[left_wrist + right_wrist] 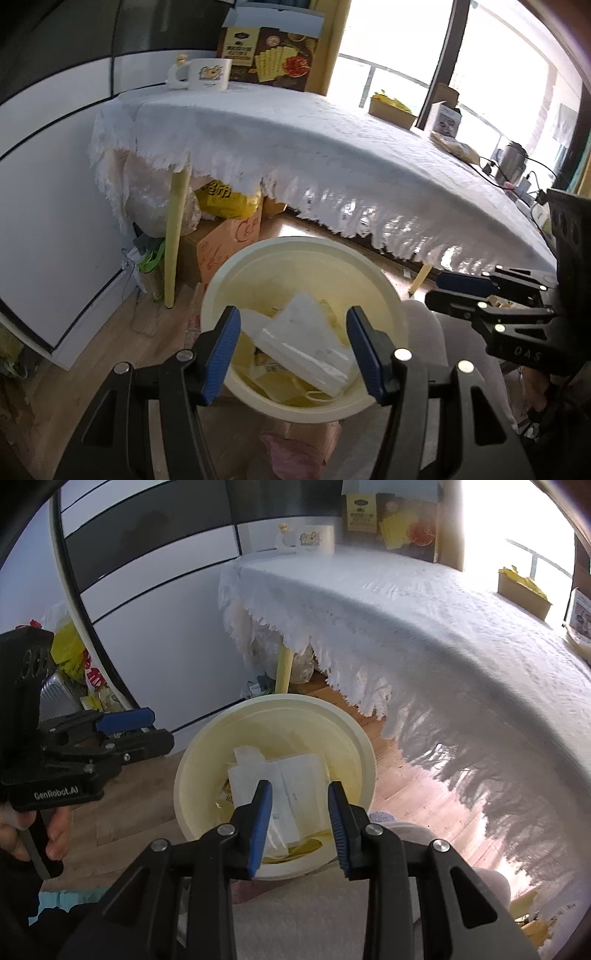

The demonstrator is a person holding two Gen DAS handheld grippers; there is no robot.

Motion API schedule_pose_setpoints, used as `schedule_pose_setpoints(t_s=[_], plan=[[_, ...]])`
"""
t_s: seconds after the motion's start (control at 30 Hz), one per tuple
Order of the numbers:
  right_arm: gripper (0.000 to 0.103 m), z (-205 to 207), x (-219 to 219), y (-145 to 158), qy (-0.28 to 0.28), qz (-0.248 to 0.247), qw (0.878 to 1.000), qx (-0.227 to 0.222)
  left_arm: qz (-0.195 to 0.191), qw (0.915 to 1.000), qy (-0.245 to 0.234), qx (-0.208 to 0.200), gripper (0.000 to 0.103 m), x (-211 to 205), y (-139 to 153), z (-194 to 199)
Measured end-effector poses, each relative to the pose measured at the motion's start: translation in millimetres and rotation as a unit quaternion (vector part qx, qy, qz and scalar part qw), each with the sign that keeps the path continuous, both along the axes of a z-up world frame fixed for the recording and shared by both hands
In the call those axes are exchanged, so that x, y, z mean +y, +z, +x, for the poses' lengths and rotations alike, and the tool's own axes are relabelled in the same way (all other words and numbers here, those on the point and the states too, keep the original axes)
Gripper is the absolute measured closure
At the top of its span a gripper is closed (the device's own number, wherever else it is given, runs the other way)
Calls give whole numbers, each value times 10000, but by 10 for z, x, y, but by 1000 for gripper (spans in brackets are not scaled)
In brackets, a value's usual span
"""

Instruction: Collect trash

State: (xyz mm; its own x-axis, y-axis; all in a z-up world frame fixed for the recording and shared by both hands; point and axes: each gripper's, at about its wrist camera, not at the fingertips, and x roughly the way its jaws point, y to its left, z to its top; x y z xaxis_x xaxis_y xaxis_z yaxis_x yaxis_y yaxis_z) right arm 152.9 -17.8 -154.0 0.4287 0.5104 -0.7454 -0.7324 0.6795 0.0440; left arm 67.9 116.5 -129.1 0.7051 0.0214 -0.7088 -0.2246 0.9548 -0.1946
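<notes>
Evidently post-drop: both claws, left claw point(293, 354) wide and right claw point(300, 825) parted narrowly, hang empty over the bin point(354, 738) holding papers point(280, 775); next, seek remaining trash.

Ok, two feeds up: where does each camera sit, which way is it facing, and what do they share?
Left wrist: on the left gripper, angled down into the cream bin; jaws open, empty; the right gripper shows at its right edge.
Right wrist: on the right gripper, angled down at the bin; jaws part open, empty; the left gripper and a hand show at left.
Shared: bin, white wrappers, clothed table, mug.
</notes>
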Motion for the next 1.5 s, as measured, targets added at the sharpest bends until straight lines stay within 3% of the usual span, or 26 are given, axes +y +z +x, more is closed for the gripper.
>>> schedule_pose_setpoints(t_s=[0.7,1.03,1.23,1.5], plan=[[71,-331,-670,429,-516,414,9971,-364,307,9969,-444,-569,42,-459,485,-140],[51,-524,-971,774,-530,703,9947,-534,449,9917,-672,-1000,31,-649,811,-283],[34,-642,-1108,976,-596,825,9919,-763,525,9878,-786,-1234,24,-787,990,-338],[21,-834,-1278,1255,-605,985,9868,-1138,726,9806,-865,-1601,11,-848,1248,-464]])
